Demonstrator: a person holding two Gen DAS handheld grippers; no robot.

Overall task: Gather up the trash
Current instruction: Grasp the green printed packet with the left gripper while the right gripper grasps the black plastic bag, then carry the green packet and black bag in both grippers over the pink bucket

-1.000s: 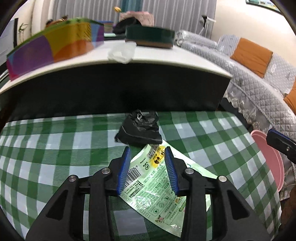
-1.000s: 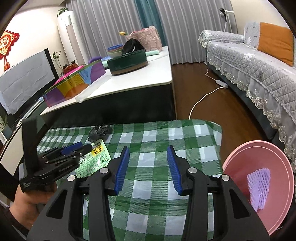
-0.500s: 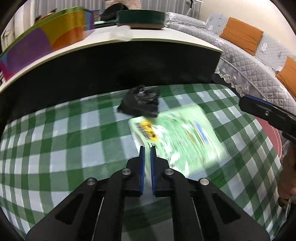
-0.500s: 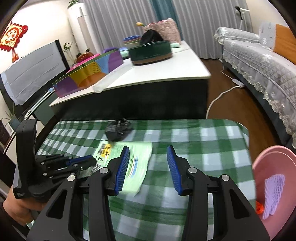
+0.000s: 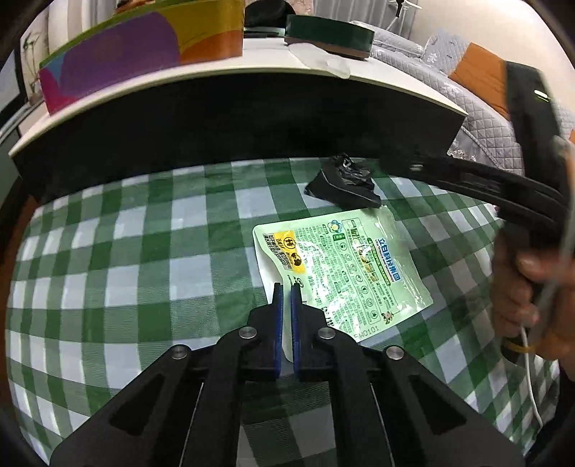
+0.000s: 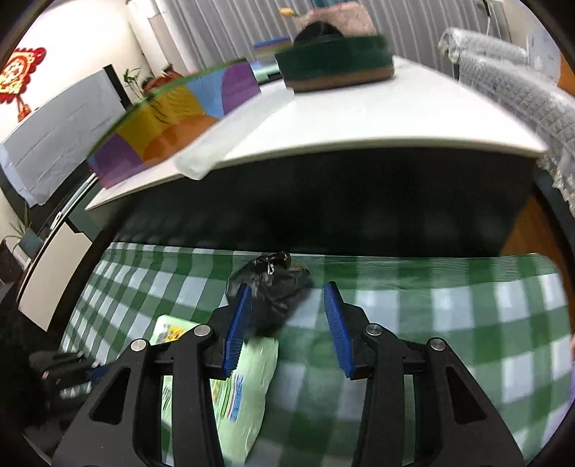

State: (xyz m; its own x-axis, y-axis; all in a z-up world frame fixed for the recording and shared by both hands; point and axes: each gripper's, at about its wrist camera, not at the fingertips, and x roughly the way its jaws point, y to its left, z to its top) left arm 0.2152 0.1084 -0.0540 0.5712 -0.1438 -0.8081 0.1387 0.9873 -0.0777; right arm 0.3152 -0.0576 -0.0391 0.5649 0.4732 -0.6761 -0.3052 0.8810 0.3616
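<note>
Over at the left of the green-and-white checked surface, the left hand-held gripper has its blue pads pinched nearly together on the near corner of the flat pale-green printed plastic pouch. That pouch lies face up on the cloth, roughly mid-surface, its yellow warning label toward the far-left corner of the pack.

Just beyond the pouch's far edge sits the crumpled black plastic wrapper, touching or just overlapping it, close to the surface's far edge under the white-topped dark table. On that table stand a rainbow-coloured box and a round dark-green tin.

Moving right, the right hand-held gripper comes in with its jaws at a middling width, nothing pressed between the pads. From its own camera the black wrapper lies between and just ahead of the blue fingers, nearer the left one, and the pouch shows below it. A person's hand grips that tool's handle at the right edge.
</note>
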